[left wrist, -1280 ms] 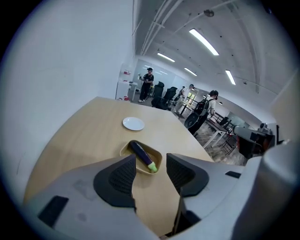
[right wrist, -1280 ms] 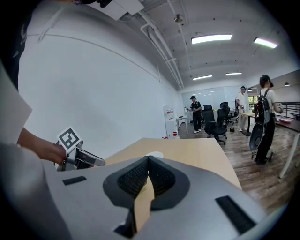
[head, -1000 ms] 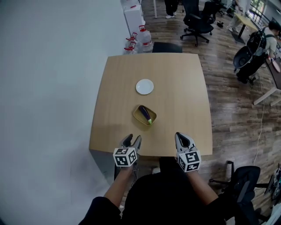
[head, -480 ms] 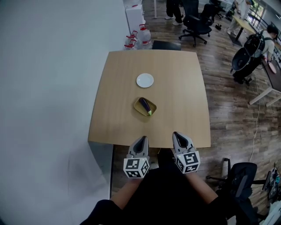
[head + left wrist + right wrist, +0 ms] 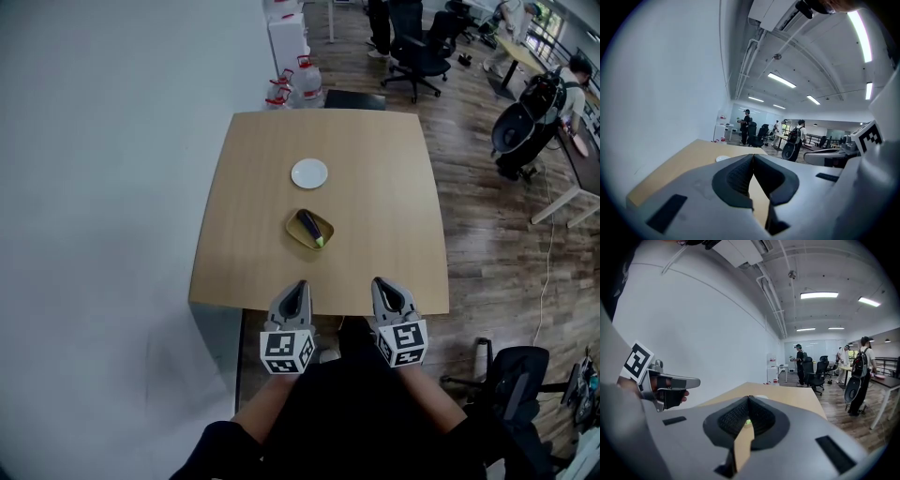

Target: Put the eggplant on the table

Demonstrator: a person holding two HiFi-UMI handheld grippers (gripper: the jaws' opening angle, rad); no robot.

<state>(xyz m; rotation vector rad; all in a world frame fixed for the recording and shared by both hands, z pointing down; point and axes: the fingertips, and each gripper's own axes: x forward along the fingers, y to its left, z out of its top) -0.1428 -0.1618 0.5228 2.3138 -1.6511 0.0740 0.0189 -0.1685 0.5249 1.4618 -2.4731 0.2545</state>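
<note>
1. Hovering at the near edge of the table [image 5: 244,244], the left gripper [image 5: 298,291] has its jaws pressed fully together with nothing between them; it looks parked there, short of any reach
2. Lying in the yellow dish [image 5: 293,228] at mid-table, the eggplant [image 5: 309,225] points its green stem toward the near side; it is not yet on bare wood, so the task seems barely begun
3. Sitting farther off, apart from the dish, a white plate [image 5: 309,173] leaves open wood around both for a set-down
4. Held level with its partner and well short of the eggplant, the right gripper [image 5: 384,289] is likewise closed and empty; whichever one reaches must spread its jaws first
</note>
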